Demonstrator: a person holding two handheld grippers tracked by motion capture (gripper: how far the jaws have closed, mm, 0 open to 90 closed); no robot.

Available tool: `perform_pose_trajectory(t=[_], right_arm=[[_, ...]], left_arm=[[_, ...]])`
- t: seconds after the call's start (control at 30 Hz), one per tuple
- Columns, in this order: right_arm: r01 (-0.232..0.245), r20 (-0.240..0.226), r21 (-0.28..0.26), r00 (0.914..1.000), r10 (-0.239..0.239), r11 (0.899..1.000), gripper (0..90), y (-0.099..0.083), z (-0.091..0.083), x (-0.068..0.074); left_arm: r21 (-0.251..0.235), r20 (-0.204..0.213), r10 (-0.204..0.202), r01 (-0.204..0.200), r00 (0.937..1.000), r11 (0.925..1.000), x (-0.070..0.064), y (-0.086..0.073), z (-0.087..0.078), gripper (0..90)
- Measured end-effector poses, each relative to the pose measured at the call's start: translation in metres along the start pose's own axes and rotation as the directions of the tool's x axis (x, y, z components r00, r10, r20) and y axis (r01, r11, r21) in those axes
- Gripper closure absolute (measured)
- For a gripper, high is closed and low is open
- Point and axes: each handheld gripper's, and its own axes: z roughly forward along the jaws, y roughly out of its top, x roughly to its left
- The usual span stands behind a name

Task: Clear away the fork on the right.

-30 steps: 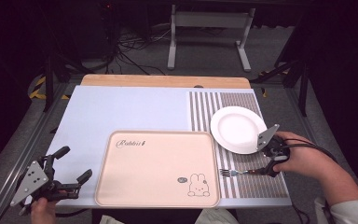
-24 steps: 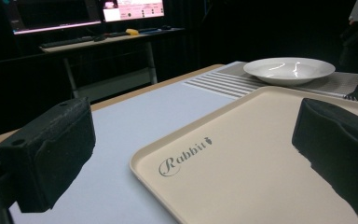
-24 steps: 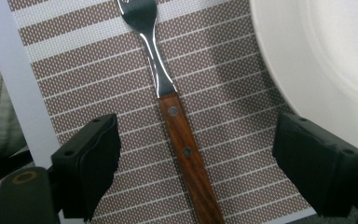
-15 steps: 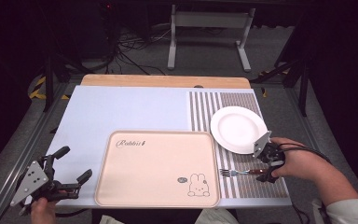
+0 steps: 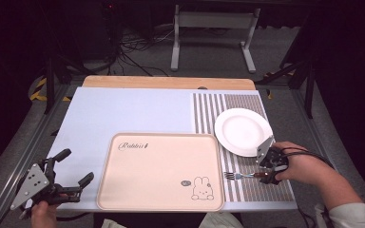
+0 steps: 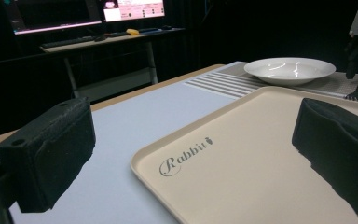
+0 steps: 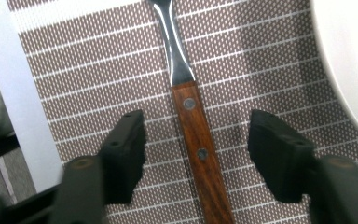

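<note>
A fork (image 5: pixel 240 175) with a wooden handle (image 7: pixel 200 149) lies flat on the striped brown placemat (image 5: pixel 247 114), tines toward the tray. My right gripper (image 5: pixel 268 176) hovers low over the handle, open, one jaw on each side of it (image 7: pixel 198 156). A white plate (image 5: pixel 243 131) rests on the placemat just beyond that hand, its rim (image 7: pixel 349 70) at the right edge of the right gripper view. A beige tray (image 5: pixel 161 171) with a rabbit print sits at the table's front middle. My left gripper (image 5: pixel 73 166) is open at the front left corner, facing the tray (image 6: pixel 242 163), nothing between its jaws.
The pale blue mat (image 5: pixel 123 111) covers the table's left and middle. A wooden strip (image 5: pixel 168 82) runs along the far edge. Beyond the table are a metal stand (image 5: pixel 214 28) and cables on the floor. A desk with monitors (image 6: pixel 121 9) stands in the dark background.
My right gripper has moved down and left from beside the plate to sit over the fork's handle. The left gripper has stayed put.
</note>
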Motion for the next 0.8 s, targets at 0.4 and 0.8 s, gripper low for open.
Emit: perform_pose_trajectory(t=[0.4,0.8], right_arm=[[0.077,0.001,0.058,0.997,-0.077,0.995,68.3,0.006,0.004,-0.001],[0.152,-0.019,0.093,0.9884,-0.151,0.984,77.0,0.01,0.005,-0.001]], left_arm=[[0.002,0.003,0.005,-0.005,1.0,1.0,0.0,0.0,0.0,0.2],[0.001,0.004,0.004,-0.004,1.0,1.0,0.0,0.0,0.0,0.2]])
